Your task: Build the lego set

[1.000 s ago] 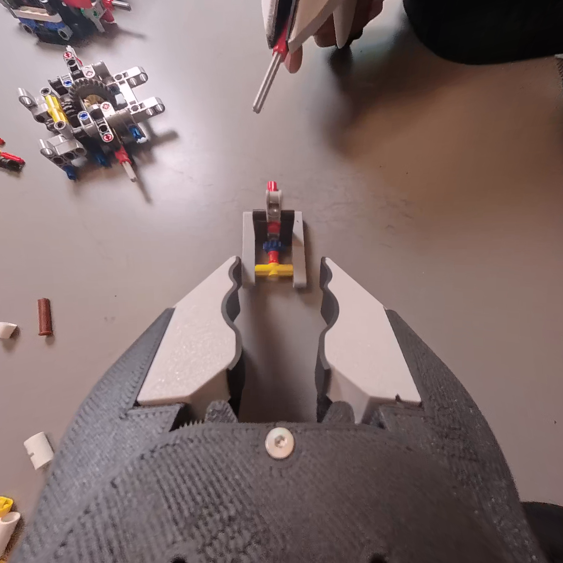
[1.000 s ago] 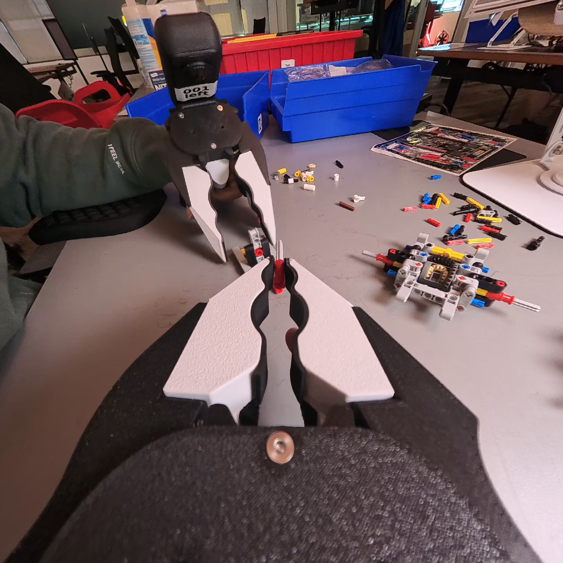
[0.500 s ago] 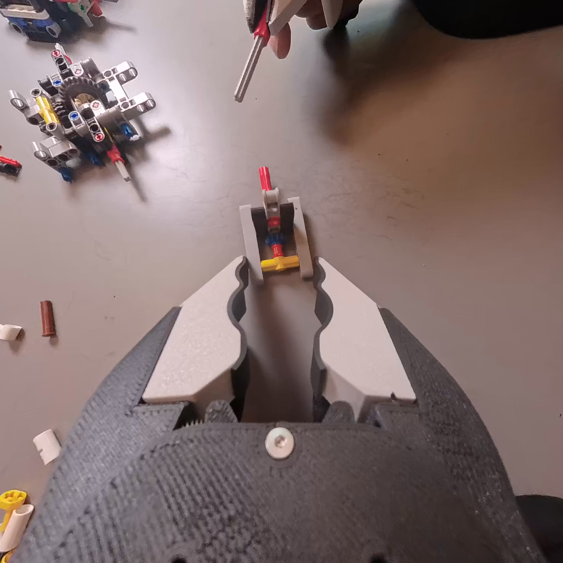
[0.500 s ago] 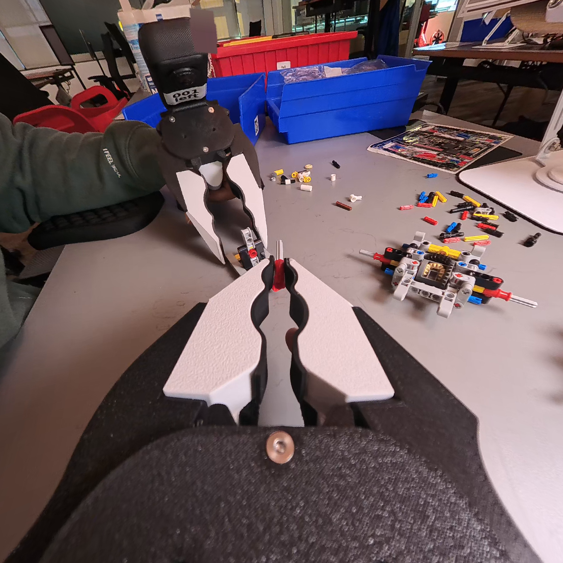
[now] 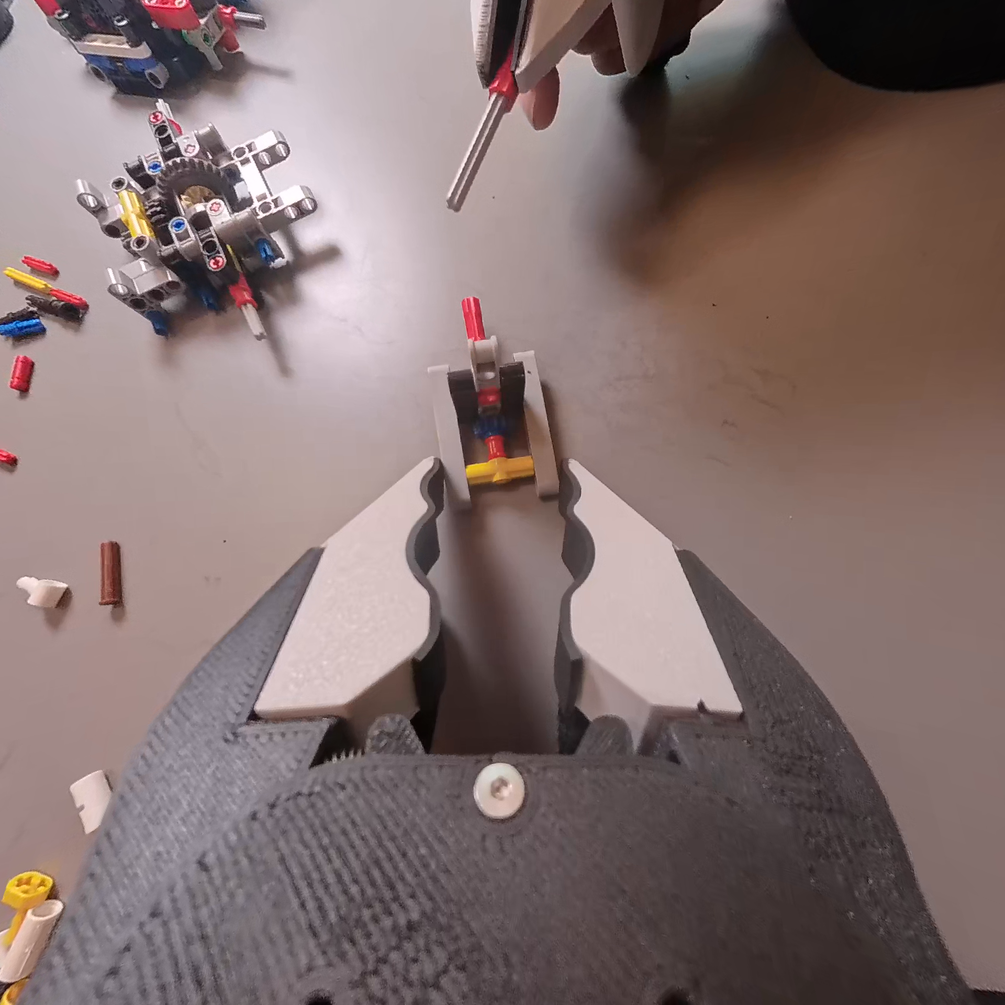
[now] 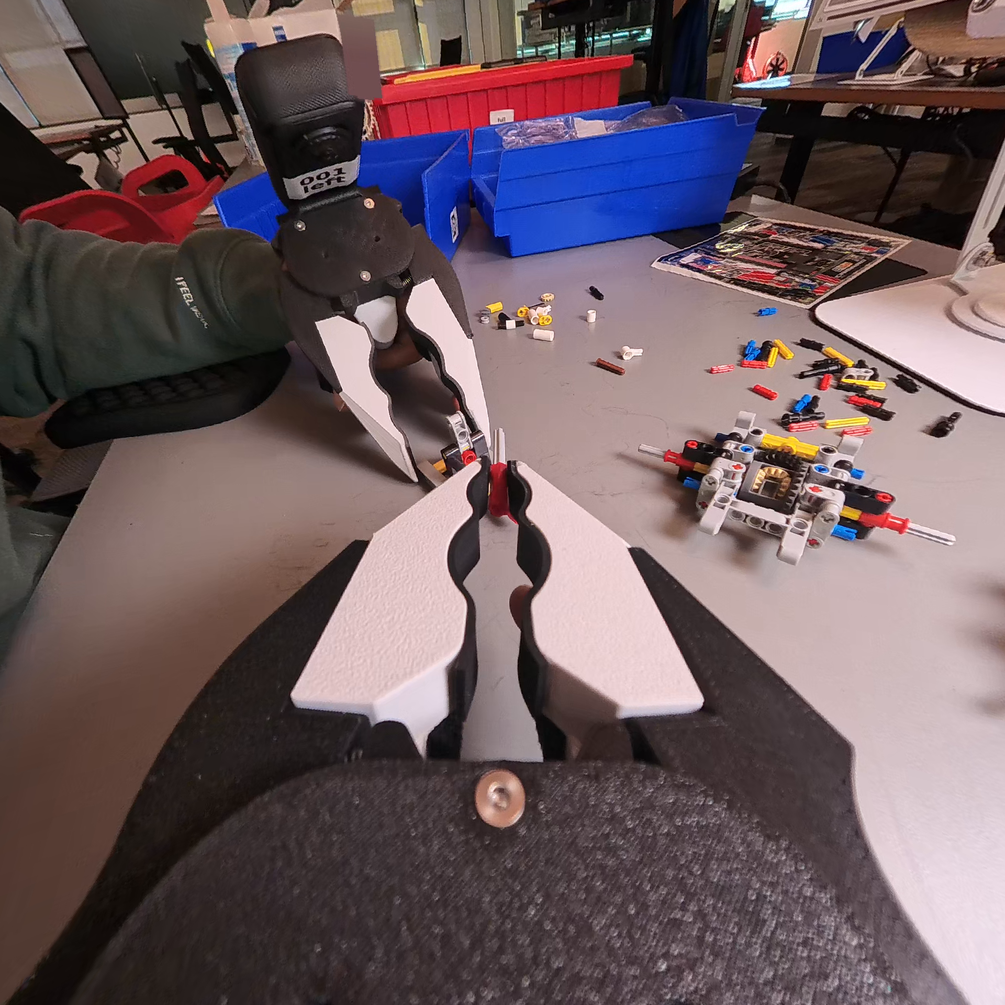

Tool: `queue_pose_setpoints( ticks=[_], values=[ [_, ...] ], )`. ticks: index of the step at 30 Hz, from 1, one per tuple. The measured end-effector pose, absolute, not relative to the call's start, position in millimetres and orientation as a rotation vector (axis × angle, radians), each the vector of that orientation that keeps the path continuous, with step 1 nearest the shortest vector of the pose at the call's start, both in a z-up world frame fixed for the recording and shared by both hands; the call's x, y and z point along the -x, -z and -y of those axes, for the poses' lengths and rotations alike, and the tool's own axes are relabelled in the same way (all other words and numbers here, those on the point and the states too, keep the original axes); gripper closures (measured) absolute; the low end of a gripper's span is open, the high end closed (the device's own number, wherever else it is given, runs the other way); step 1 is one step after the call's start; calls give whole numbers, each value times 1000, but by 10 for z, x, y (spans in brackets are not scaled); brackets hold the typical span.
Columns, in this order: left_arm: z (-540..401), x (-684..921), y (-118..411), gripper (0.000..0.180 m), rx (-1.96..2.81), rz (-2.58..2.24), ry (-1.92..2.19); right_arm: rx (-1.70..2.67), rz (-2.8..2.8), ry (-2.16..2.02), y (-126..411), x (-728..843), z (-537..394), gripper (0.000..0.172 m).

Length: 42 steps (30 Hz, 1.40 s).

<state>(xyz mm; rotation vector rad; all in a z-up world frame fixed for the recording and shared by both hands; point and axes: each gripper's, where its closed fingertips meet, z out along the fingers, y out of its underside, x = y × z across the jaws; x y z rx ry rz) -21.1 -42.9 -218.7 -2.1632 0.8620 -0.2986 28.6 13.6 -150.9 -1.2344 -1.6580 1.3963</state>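
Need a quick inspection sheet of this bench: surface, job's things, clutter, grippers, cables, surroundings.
Surface: grey tabletop, scuffed.
Job's things: small grey-framed brick subassembly with yellow crossbar on the table; grey axle with red bush.
Clutter: larger grey geared brick assembly; loose coloured pins; brown pin.
Grippers: left gripper straddles the subassembly's near end, contact unclear; right gripper shut on the axle's red bush.
Cables: nothing seen.
Surroundings: blue bins, red bin, printed instruction sheet.
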Motion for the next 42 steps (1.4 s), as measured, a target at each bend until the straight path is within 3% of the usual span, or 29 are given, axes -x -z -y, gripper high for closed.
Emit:
queue_pose_setpoints(
  ticks=[42],
  values=[
    [386,132,1935,140,2090,-817,304,1149,1700,-1455,1463,-320,13,167]
  ],
)
